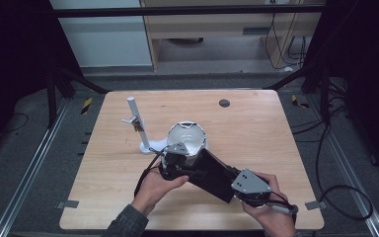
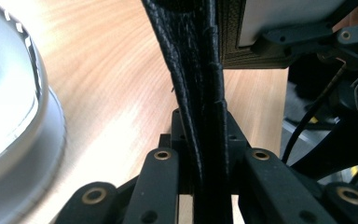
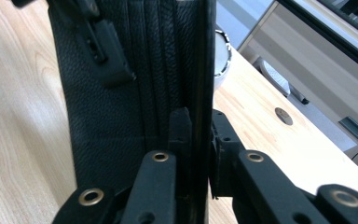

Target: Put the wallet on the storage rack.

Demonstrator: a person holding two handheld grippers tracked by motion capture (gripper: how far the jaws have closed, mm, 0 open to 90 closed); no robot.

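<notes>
Black leather wallet point(image 1: 212, 174) was held clear of the wooden table point(image 1: 256, 128), just in front of the white bowl point(image 1: 190, 136). Its long axis ran on a diagonal in the high view, from the end nearest the bowl down toward the table's near right edge, flat face tilted up. Left gripper point(image 1: 173, 165) was clenched on the wallet's upper-left end; in the left gripper view the jaws pinched a stitched edge point(image 2: 200, 93), bowl rim beside it. Right gripper point(image 1: 237, 190) clamped the lower-right end; the right gripper view showed card slots point(image 3: 135, 60) running lengthwise away from the jaws. White stand point(image 1: 138, 123) stood left of the bowl.
</notes>
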